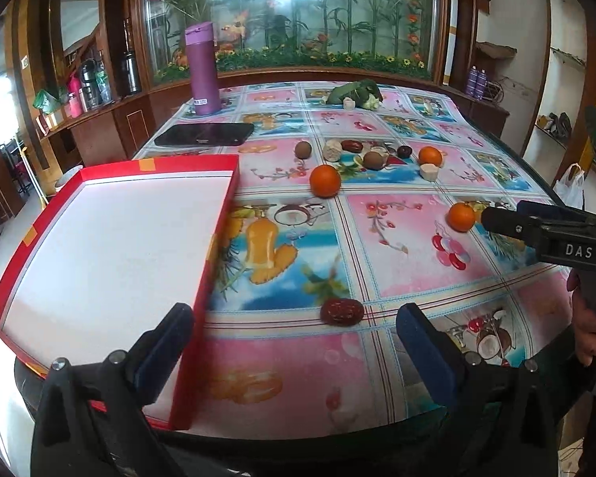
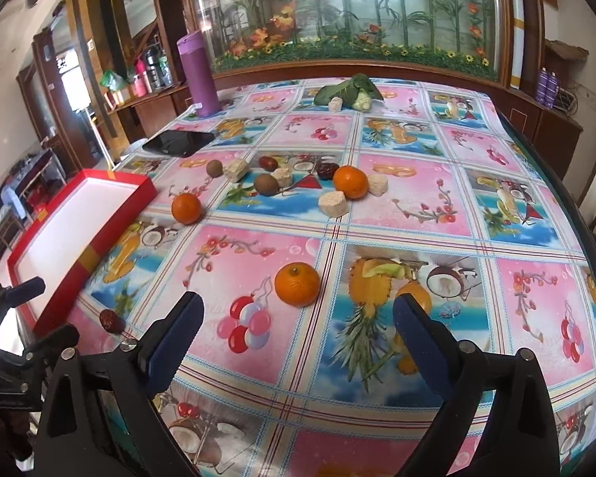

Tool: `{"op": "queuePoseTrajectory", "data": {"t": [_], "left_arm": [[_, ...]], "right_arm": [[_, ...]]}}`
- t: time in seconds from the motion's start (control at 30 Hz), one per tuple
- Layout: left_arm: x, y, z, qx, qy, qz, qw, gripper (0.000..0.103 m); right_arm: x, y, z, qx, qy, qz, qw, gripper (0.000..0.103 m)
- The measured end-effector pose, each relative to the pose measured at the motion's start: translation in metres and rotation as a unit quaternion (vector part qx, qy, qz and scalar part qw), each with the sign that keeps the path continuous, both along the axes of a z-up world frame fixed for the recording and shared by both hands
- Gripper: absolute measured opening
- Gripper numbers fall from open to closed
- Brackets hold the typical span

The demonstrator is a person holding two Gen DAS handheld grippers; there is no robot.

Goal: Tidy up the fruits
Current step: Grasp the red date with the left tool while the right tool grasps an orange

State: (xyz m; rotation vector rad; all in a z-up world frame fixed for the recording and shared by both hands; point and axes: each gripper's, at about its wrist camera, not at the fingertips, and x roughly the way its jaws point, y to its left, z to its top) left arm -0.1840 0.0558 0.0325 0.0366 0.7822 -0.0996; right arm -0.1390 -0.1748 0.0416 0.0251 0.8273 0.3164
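Observation:
A red box lid with a white inside (image 1: 111, 246) lies at the table's left; it also shows in the right wrist view (image 2: 79, 214). Three oranges lie on the cloth: one near the lid (image 1: 325, 181) (image 2: 186, 208), one at mid-table (image 1: 430, 156) (image 2: 350, 183), one nearest the right gripper (image 1: 461, 216) (image 2: 297, 283). A red date (image 1: 341, 311) (image 2: 111, 321) lies just ahead of my left gripper (image 1: 294, 332), which is open and empty. My right gripper (image 2: 298, 320) is open and empty, just short of the nearest orange. Brown round fruits (image 2: 266, 184), more dates (image 2: 268, 163) and pale chunks (image 2: 331, 204) lie mid-table.
A purple flask (image 1: 202, 69) and a black tablet (image 1: 204, 135) sit at the far left of the table. Green leafy vegetables (image 1: 355, 93) lie at the far edge. A glass-fronted flower display stands behind. The table's near edge curves just under both grippers.

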Motion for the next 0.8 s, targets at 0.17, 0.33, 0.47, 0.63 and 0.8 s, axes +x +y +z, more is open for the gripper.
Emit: {"op": "queuePoseTrajectory", "data": {"t": [0.17,0.33,0.47,0.63,0.8], "left_arm": [[0.003,-0.003,-0.003,-0.013,0.011,-0.014,0.9997,0.09],[0.008,0.0,-0.008,-0.032,0.035,-0.023,0.9986,0.077],[0.008,-0.002,-0.011,-0.034,0.043,-0.031,0.998,0.071],[0.011,-0.003,-0.013,-0.037,0.052,-0.037,0.9973,0.061],[0.015,-0.007,-0.016,-0.036,0.061,-0.041,0.9967,0.058]], "right_arm": [[0.012,0.006,-0.01,-0.004,0.026,0.007,1.0,0.08],[0.026,0.014,-0.017,-0.012,0.04,0.006,0.999,0.06],[0.036,0.014,-0.028,-0.005,0.061,0.001,0.998,0.052],[0.038,0.016,-0.027,-0.009,0.055,0.001,0.998,0.031],[0.04,0.012,-0.027,0.011,0.055,0.005,0.998,0.03]]}}
